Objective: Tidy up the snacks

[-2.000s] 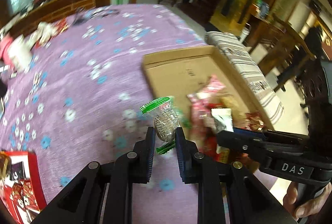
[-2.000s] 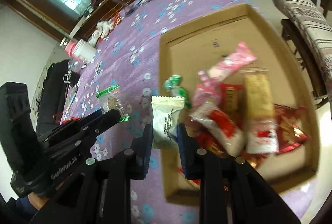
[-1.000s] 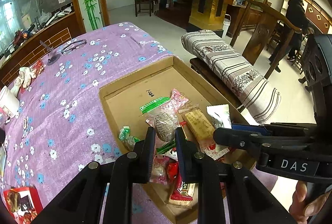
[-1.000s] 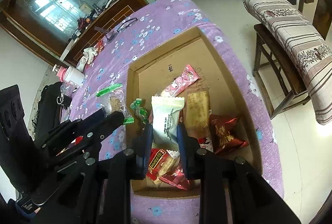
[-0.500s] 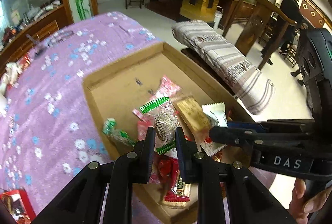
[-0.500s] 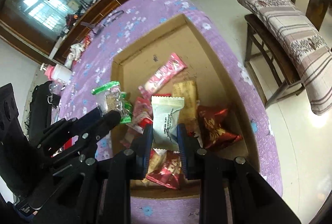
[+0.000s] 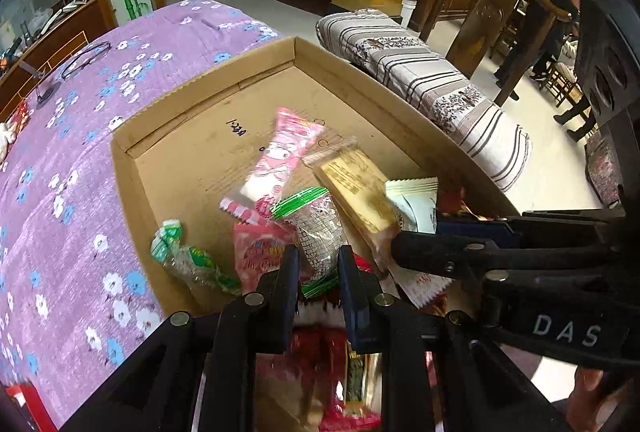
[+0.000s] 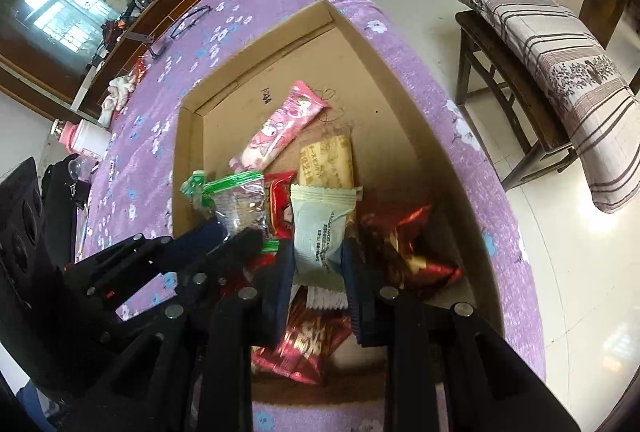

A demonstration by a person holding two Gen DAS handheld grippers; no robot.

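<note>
A shallow cardboard box (image 7: pixel 192 99) (image 8: pixel 404 79) sits on a purple flowered tablecloth and holds several snack packets. My left gripper (image 7: pixel 318 266) is shut on a clear green-edged snack packet (image 7: pixel 316 228), also seen in the right wrist view (image 8: pixel 240 199), held above the box. My right gripper (image 8: pixel 318 264) is shut on a pale white-green packet (image 8: pixel 322 228), which also shows in the left wrist view (image 7: pixel 416 203). A pink packet (image 7: pixel 286 155) (image 8: pixel 280 127), a beige biscuit pack (image 7: pixel 356 187) (image 8: pixel 326 161) and red packets (image 8: pixel 404 244) lie in the box.
A striped cushion on a wooden bench (image 7: pixel 424 71) (image 8: pixel 560 43) stands beside the table. Glasses (image 8: pixel 184 23), a pink-capped bottle (image 8: pixel 82 139) and small items lie on the cloth's far side. A red box (image 7: pixel 20 404) sits at the near left.
Both grippers have moved closer over the box and lower, each still holding its packet. The box fills more of both views.
</note>
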